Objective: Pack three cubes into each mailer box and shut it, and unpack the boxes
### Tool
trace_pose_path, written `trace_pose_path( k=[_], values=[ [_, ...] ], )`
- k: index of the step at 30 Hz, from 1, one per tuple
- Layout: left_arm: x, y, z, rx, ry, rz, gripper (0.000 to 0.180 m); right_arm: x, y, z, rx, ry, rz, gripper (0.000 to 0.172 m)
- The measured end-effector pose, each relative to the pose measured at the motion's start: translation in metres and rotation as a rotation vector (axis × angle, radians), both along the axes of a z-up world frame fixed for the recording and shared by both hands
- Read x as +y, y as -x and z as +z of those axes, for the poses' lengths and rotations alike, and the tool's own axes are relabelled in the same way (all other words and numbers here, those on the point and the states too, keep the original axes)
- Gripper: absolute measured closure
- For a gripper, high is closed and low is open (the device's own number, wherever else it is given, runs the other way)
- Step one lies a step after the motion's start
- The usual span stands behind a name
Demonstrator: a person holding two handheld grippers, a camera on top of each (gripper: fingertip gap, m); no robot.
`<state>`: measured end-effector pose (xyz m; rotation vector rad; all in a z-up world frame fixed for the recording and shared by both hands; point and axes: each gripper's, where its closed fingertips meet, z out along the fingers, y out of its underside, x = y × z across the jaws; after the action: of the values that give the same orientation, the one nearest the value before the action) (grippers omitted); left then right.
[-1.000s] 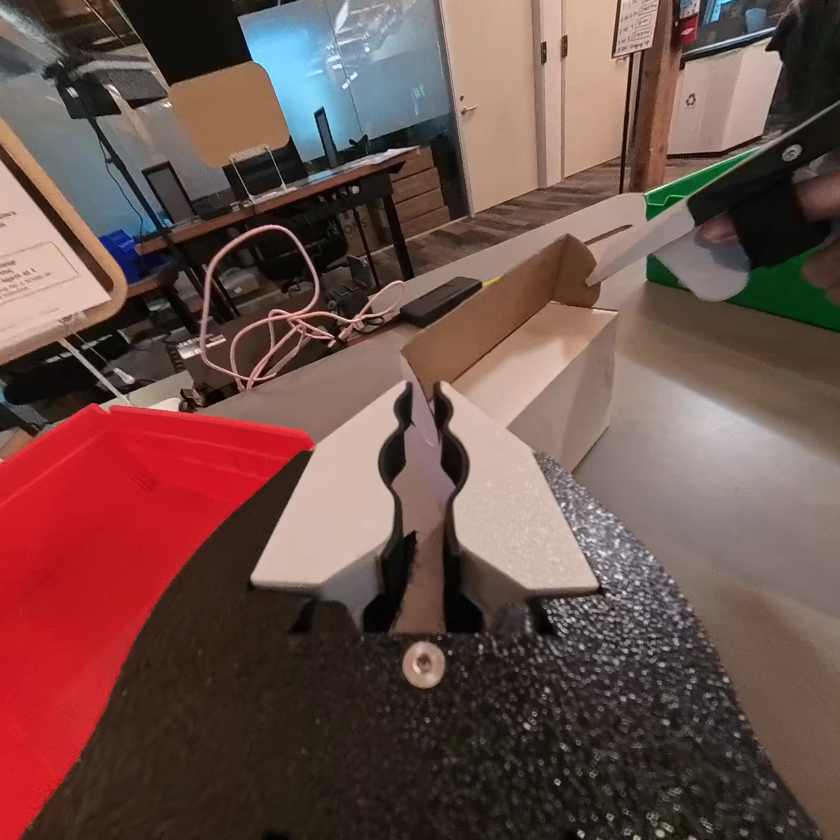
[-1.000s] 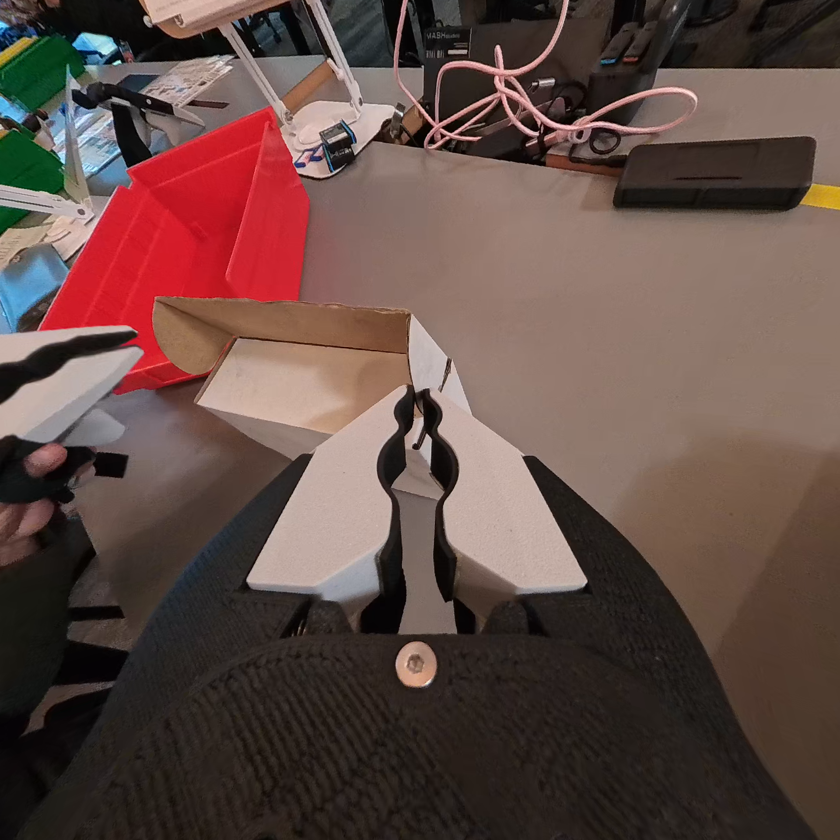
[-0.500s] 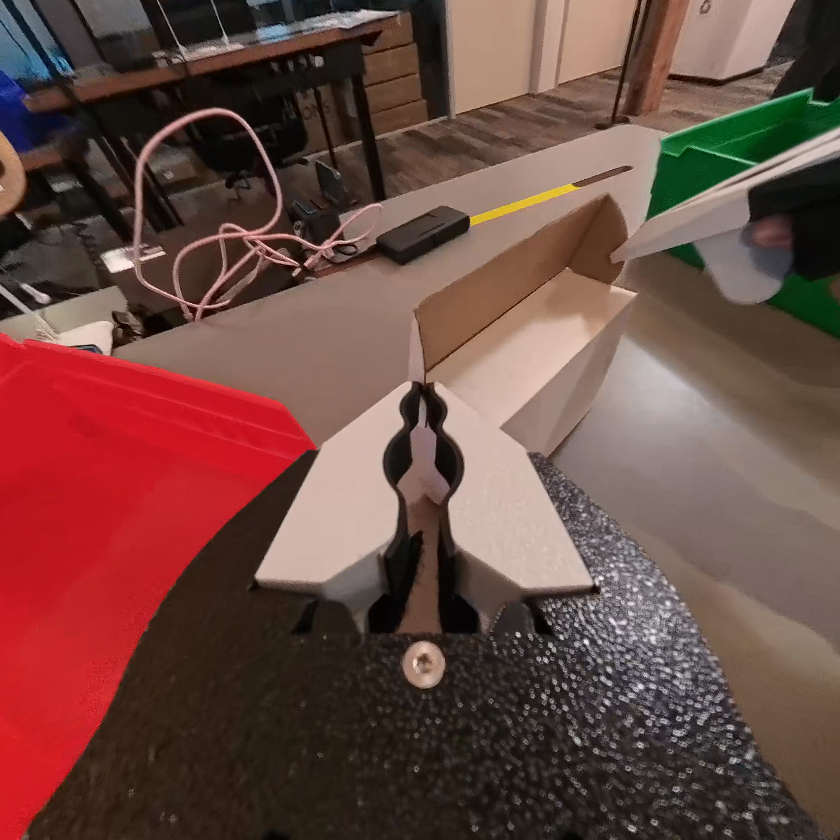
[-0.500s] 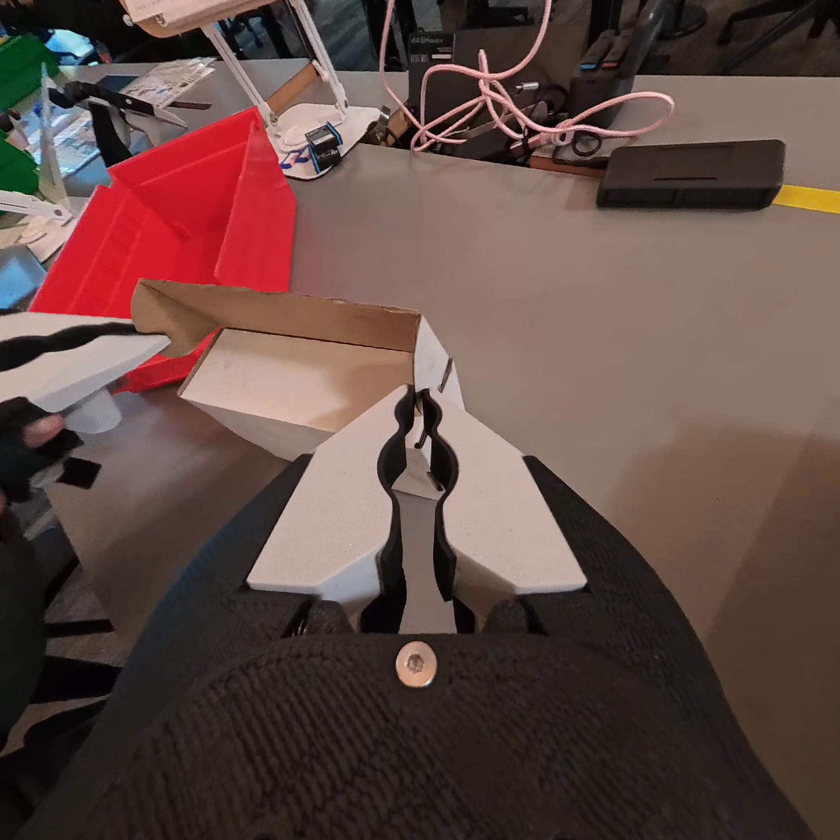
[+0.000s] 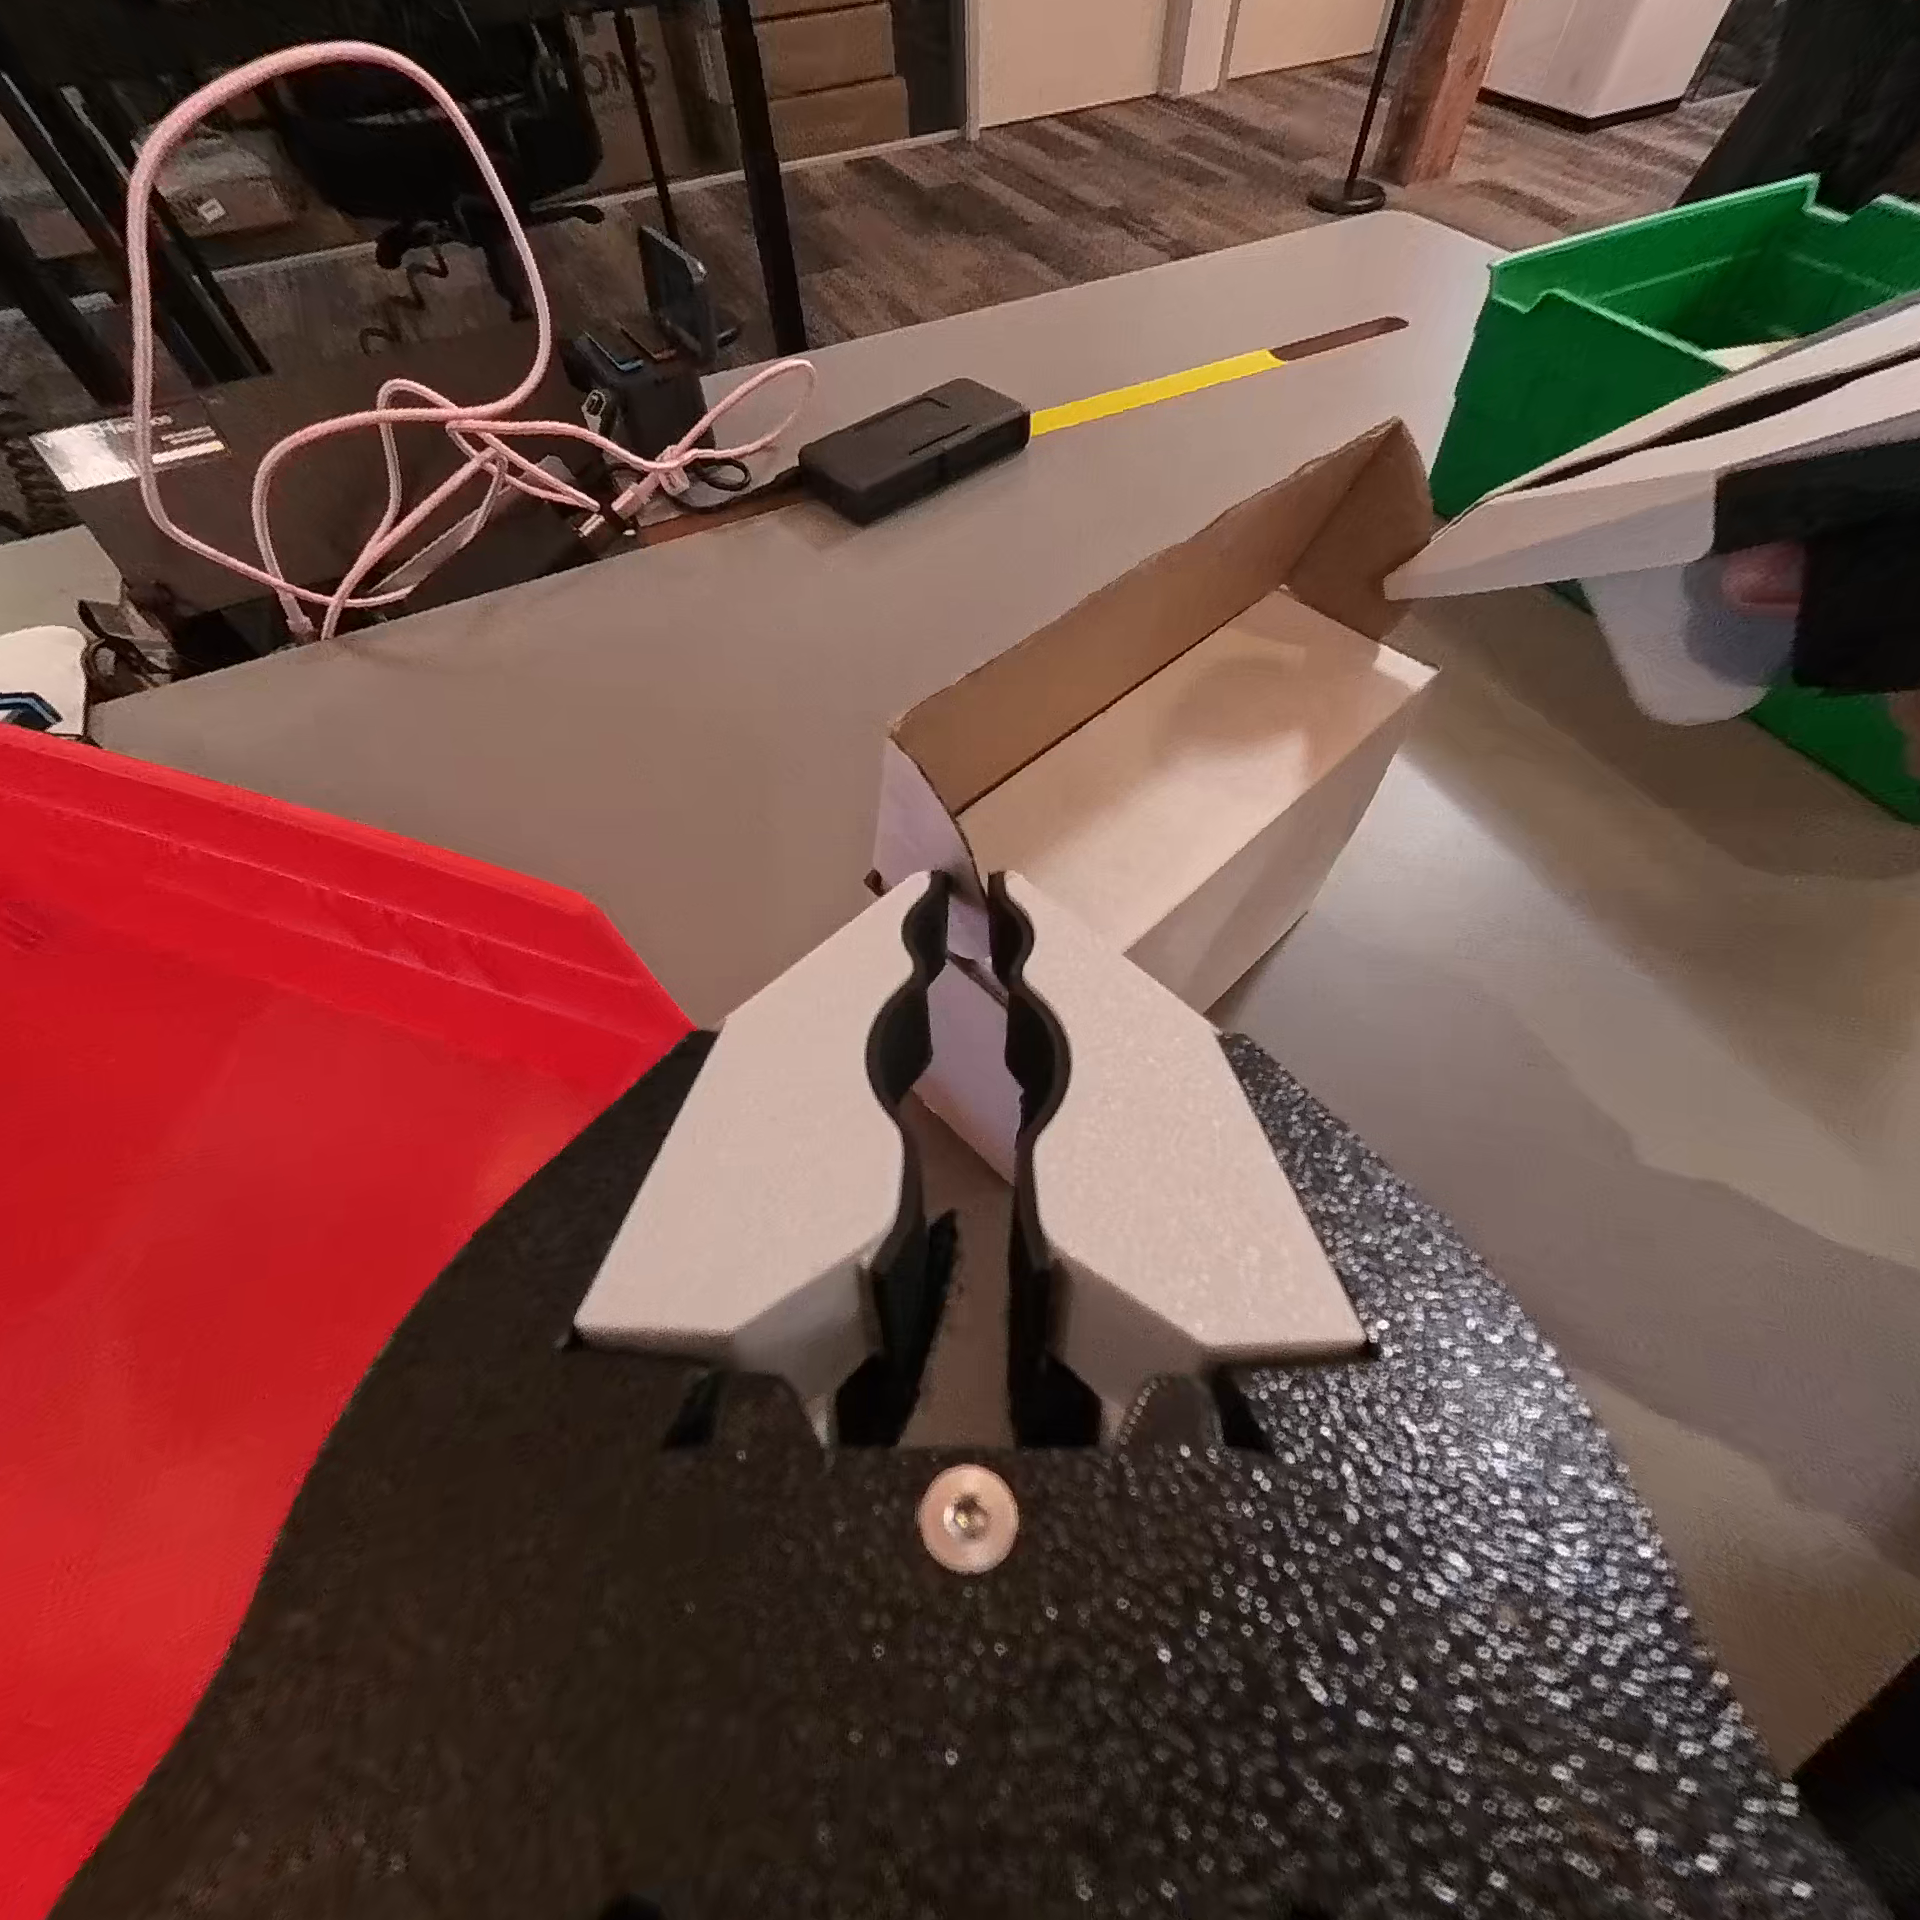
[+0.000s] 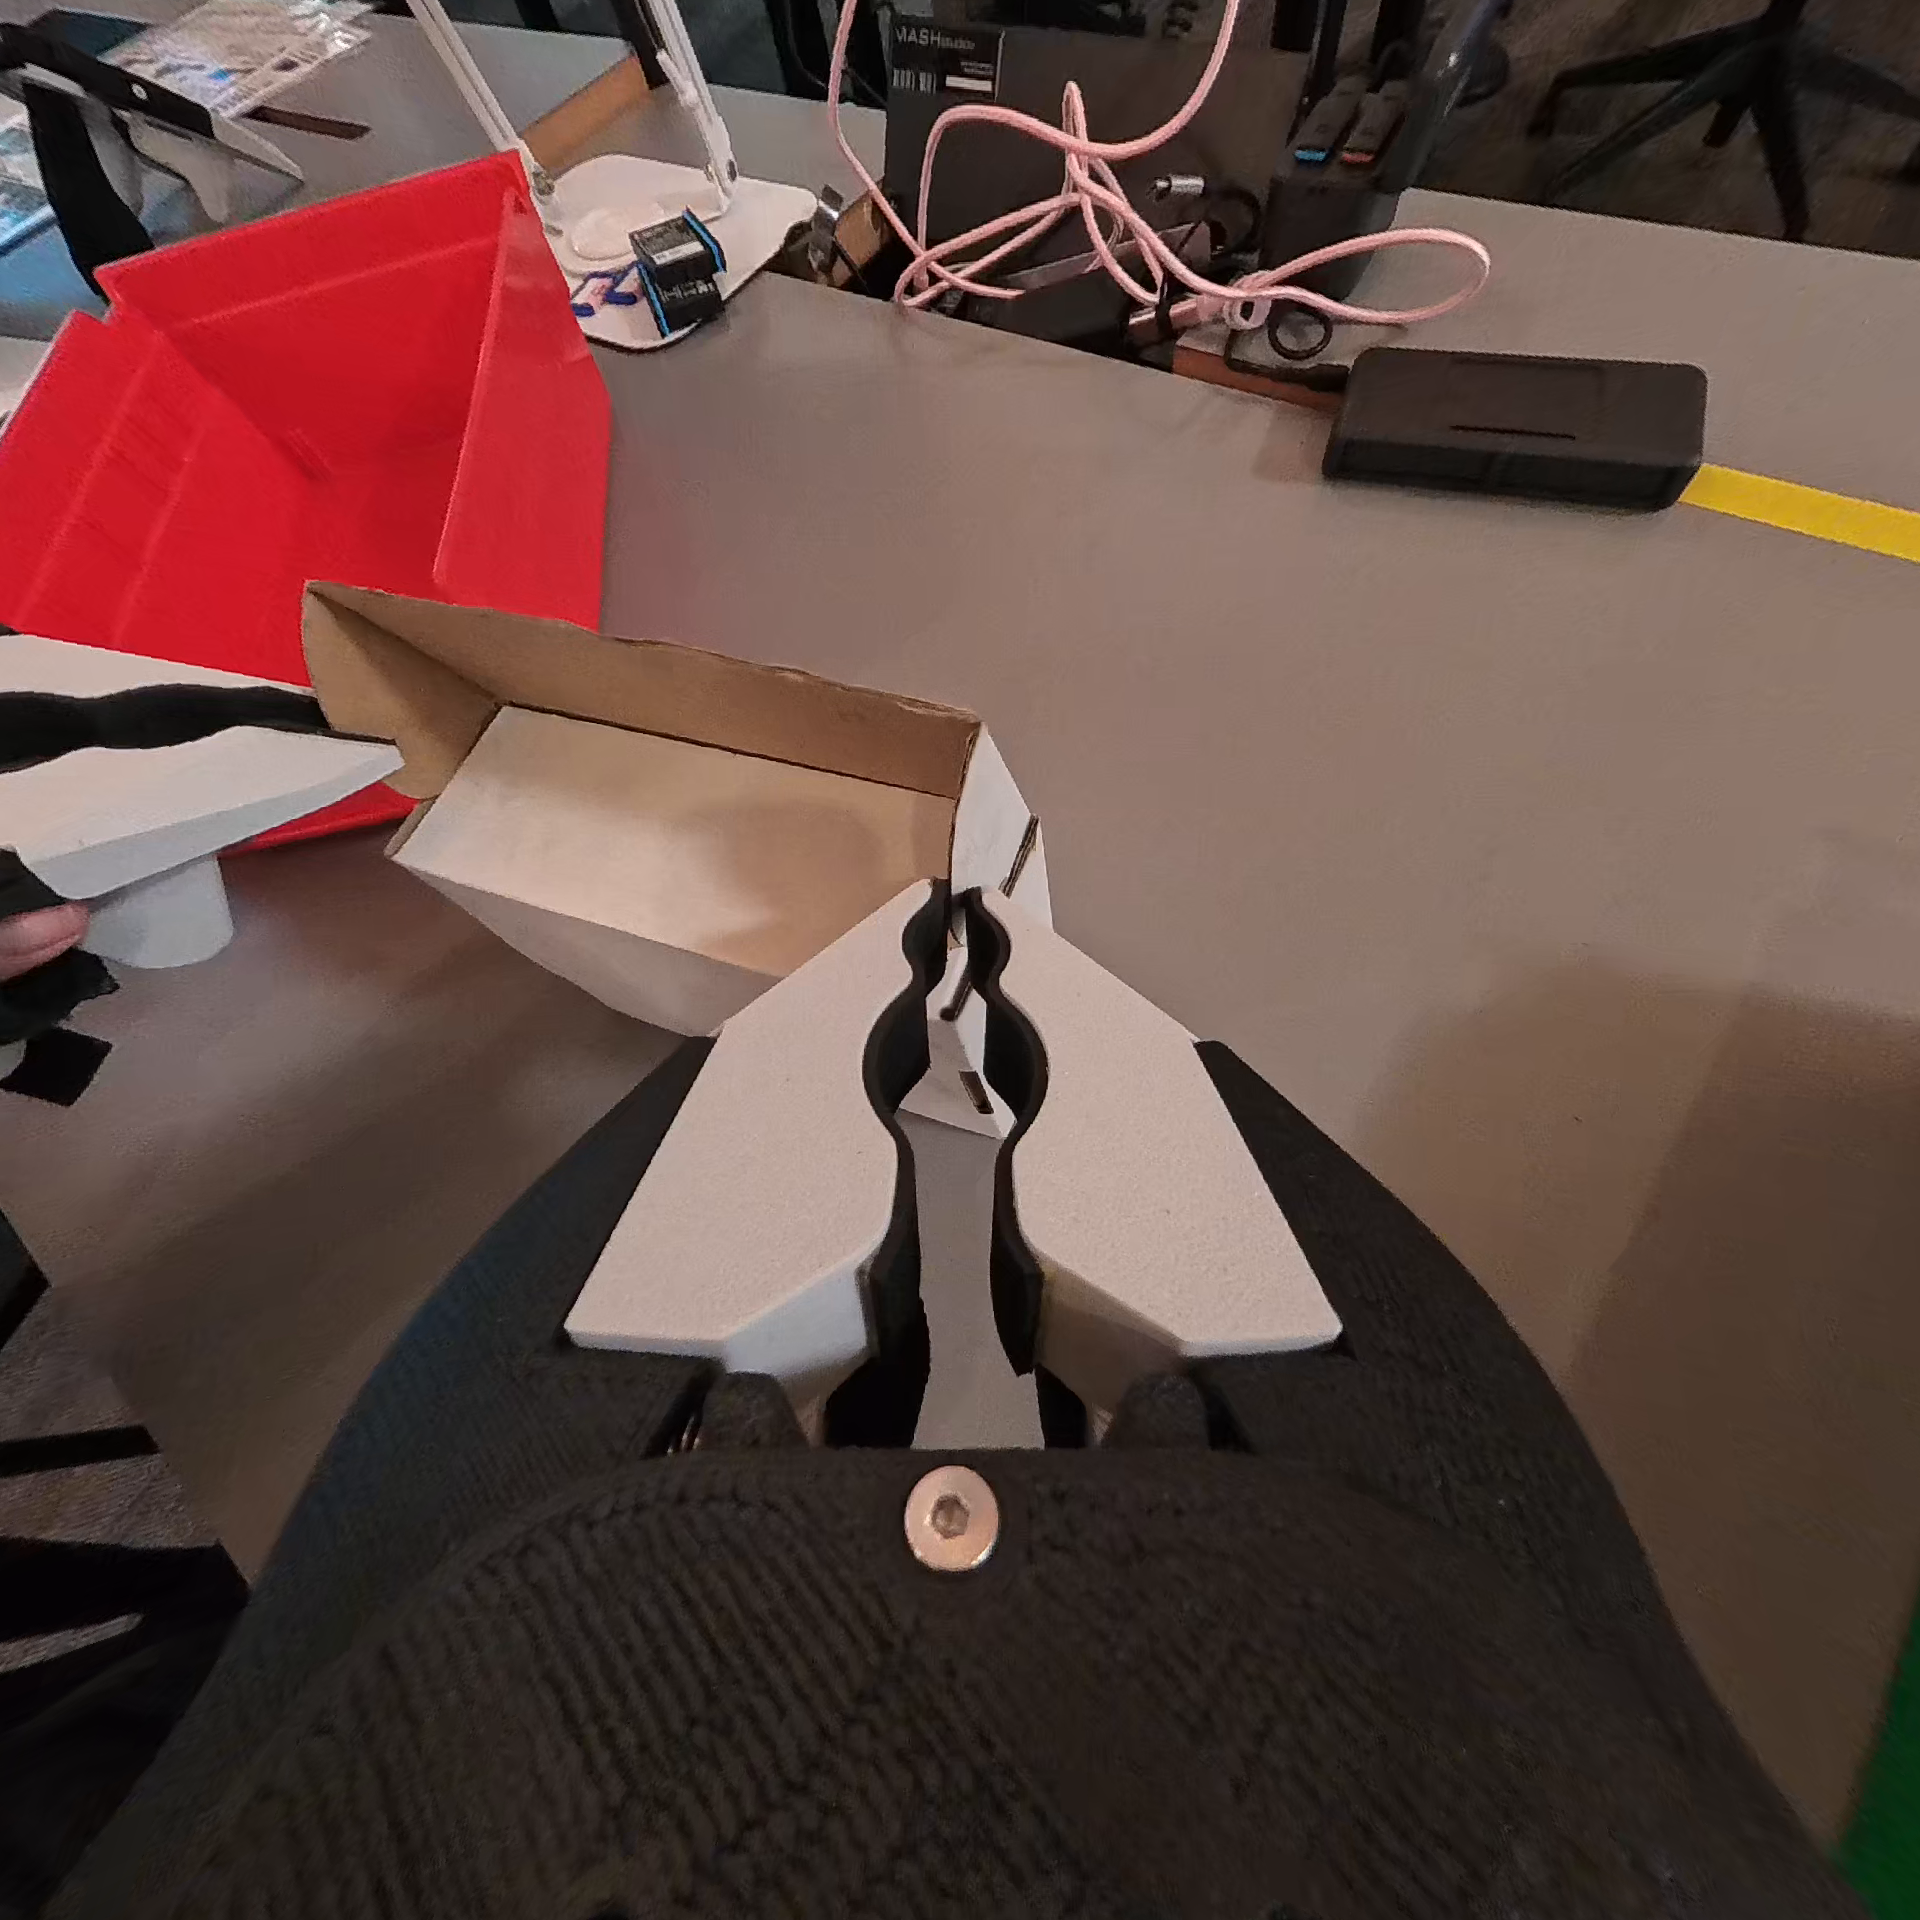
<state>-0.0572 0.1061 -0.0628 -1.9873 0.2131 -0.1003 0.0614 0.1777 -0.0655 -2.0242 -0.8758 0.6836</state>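
A white mailer box (image 5: 1195,790) sits on the grey table, and it also shows in the right wrist view (image 6: 675,831). Its white lid panel lies flat. A brown-faced flap stands up along the far edge, with a small wing at each end. My left gripper (image 5: 966,888) is slightly open around the near wing, with a gap beside the card. It shows at the left wing in the right wrist view (image 6: 353,727). My right gripper (image 6: 954,894) is shut on the other wing, and it also shows in the left wrist view (image 5: 1397,592). No cubes are in view.
A red bin (image 5: 260,987) stands close on the left of the box (image 6: 312,395). A green bin (image 5: 1558,343) is behind the right gripper. A black device (image 6: 1517,426), a pink cable (image 6: 1091,208) and yellow tape (image 5: 1143,395) lie at the table's far edge. Tip to tip, the grippers are about 15 centimetres apart.
My left gripper closed on the box wing half a second ago and has now parted a little around it. The right gripper stayed shut on its wing. Both views tilted down slightly.
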Motion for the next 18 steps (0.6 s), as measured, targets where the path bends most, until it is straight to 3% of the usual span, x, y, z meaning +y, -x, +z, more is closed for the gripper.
trace_pose_path(
  k=[11, 12, 15, 16, 18],
  values=[
    [-0.005, -0.001, -0.014, 0.119, -0.011, 0.005, 0.175, -0.003, -0.003, -0.013, -0.005, -0.026, 0.011, 0.170],
    [-0.006, -0.001, -0.011, 0.117, -0.027, 0.014, 0.162, -0.004, -0.003, -0.012, 0.007, -0.024, 0.011, 0.167],
    [-0.019, 0.005, 0.005, 0.146, -0.095, 0.044, 0.123, -0.005, -0.015, -0.003, 0.037, -0.067, -0.035, 0.128],
    [-0.024, 0.008, 0.017, 0.125, -0.142, 0.052, 0.113, -0.004, -0.021, 0.006, 0.062, -0.097, -0.053, 0.124],
    [-0.027, 0.014, 0.049, 0.044, -0.268, 0.076, 0.111, -0.004, -0.025, 0.032, 0.161, -0.144, -0.059, 0.128]
  ],
)
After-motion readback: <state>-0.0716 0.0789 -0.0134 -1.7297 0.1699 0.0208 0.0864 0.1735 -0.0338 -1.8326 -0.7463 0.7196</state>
